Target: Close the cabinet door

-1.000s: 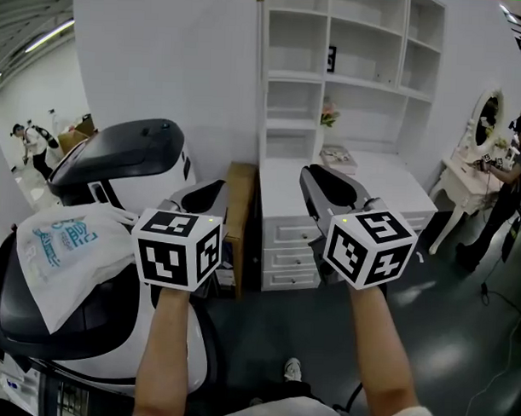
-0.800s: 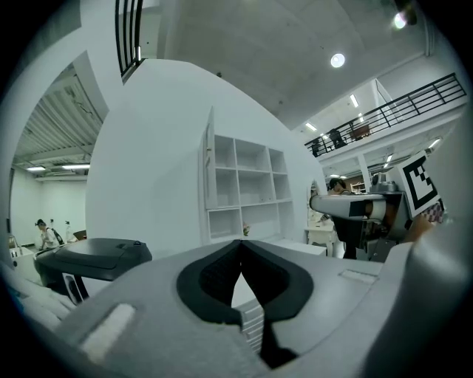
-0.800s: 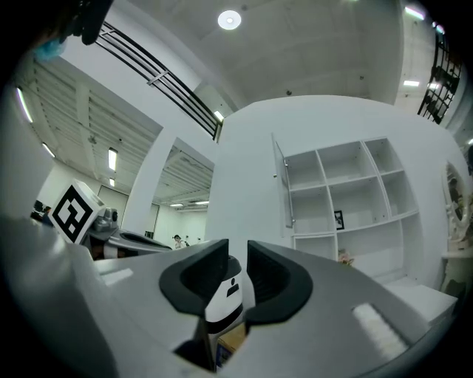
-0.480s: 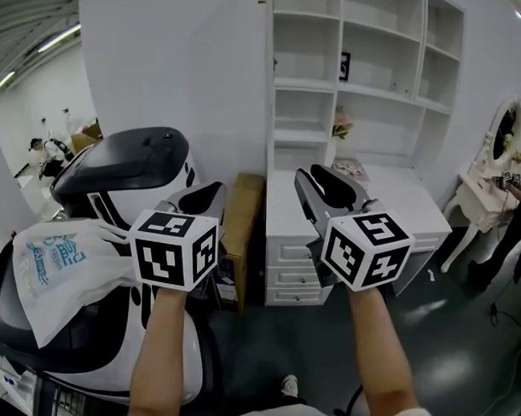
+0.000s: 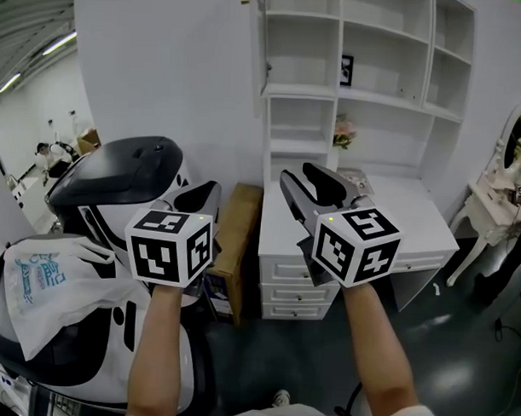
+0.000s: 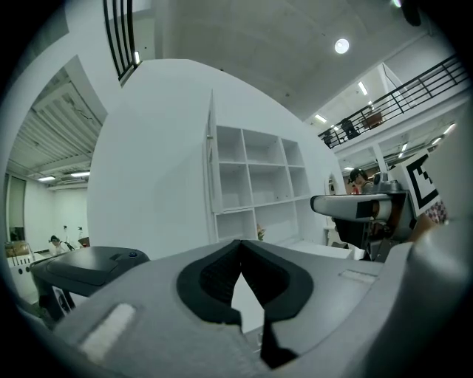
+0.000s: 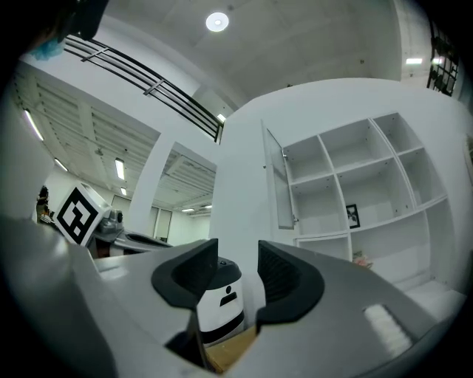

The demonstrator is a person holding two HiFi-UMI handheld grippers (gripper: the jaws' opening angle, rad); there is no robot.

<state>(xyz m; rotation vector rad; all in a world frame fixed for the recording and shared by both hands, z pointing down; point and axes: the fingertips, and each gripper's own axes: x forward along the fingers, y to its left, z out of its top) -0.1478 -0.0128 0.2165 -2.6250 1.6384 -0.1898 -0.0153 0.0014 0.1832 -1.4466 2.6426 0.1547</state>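
Observation:
The white shelf cabinet stands against the wall ahead. Its narrow door at the upper left hangs open and shows edge-on; it is also in the right gripper view as door and in the left gripper view as door. My left gripper is held out level, well short of the cabinet, with its pads meeting at the tips and nothing in them. My right gripper points toward the shelves. Its jaws are opening, with a plain gap and nothing between them.
A black-and-white machine with a plastic bag on it fills the left. A cardboard box leans between it and the white drawer desk. A dressing table with a mirror stands at the right. A person is far left.
Both grippers have moved forward toward the shelf cabinet, which now looks larger. The right gripper's jaws have spread apart from nearly closed. The left jaws stay together.

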